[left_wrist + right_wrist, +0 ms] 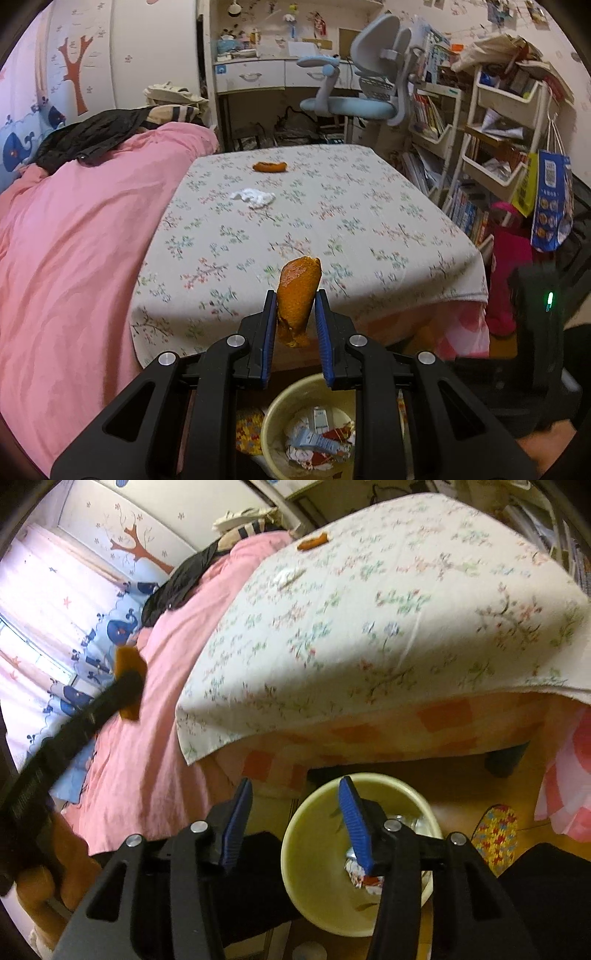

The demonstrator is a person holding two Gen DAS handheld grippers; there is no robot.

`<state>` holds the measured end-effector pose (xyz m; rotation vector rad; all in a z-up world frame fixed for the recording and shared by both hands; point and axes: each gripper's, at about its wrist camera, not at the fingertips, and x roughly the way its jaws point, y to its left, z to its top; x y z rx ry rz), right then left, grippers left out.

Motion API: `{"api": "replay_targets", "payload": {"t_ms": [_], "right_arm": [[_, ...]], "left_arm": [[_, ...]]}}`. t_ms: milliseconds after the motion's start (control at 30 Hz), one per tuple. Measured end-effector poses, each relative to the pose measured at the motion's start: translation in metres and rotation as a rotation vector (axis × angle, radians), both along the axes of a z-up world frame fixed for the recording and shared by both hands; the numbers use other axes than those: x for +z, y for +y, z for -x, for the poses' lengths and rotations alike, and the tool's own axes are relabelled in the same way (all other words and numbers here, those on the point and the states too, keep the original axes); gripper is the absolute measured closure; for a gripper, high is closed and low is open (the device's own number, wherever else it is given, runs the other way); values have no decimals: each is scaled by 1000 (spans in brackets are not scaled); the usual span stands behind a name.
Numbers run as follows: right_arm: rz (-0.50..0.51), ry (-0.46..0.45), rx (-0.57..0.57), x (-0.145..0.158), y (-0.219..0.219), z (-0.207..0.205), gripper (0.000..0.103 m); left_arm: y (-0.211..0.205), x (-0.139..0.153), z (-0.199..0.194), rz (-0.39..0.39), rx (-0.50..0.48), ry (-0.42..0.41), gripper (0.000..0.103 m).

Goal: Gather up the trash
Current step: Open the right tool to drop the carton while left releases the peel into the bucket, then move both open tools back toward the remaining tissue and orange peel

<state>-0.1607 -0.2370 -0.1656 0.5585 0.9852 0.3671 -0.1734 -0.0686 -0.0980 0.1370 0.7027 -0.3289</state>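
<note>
Left hand-held gripper [295,314] pinches orange peel [297,295] mid-length over bin [273,413]; peel looks light, bendy. Right hand-held gripper [295,819] spread, empty.

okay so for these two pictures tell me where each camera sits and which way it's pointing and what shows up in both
Left wrist: sits on the left gripper, looking forward and downward across the floral-cloth table; its own jaws are clamped on an orange peel, with the yellow bin below.
Right wrist: sits on the right gripper, tilted down at the bin; its own jaws are open and empty, and the left gripper shows at the left edge.
Shared: held peel, table, bin, crumpled tissue, second peel, pink bedding.
</note>
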Motion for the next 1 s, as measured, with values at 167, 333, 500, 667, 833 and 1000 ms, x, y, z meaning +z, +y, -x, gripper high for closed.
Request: {"api": "replay_targets", "payload": {"t_ms": [167, 333, 500, 667, 833, 1000], "right_arm": [[-4, -45, -54, 8, -12, 2, 52], [-10, -75, -110, 14, -23, 6, 48], [-10, -83, -127, 14, -25, 9, 46], [-8, -84, -126, 15, -25, 10, 45], [-7, -83, -129, 14, -26, 10, 44], [-2, -79, -120, 13, -23, 9, 44]], "left_arm": [[-8, -14, 13, -25, -44, 59, 84], [-18, -33, 25, -75, -94, 155, 80], [-23, -46, 31, -137, -95, 185, 51], [-20, -42, 33, -124, -69, 165, 44], [-17, -38, 31, -127, -47, 134, 42], [-11, -32, 28, -117, -2, 93, 37]]}}
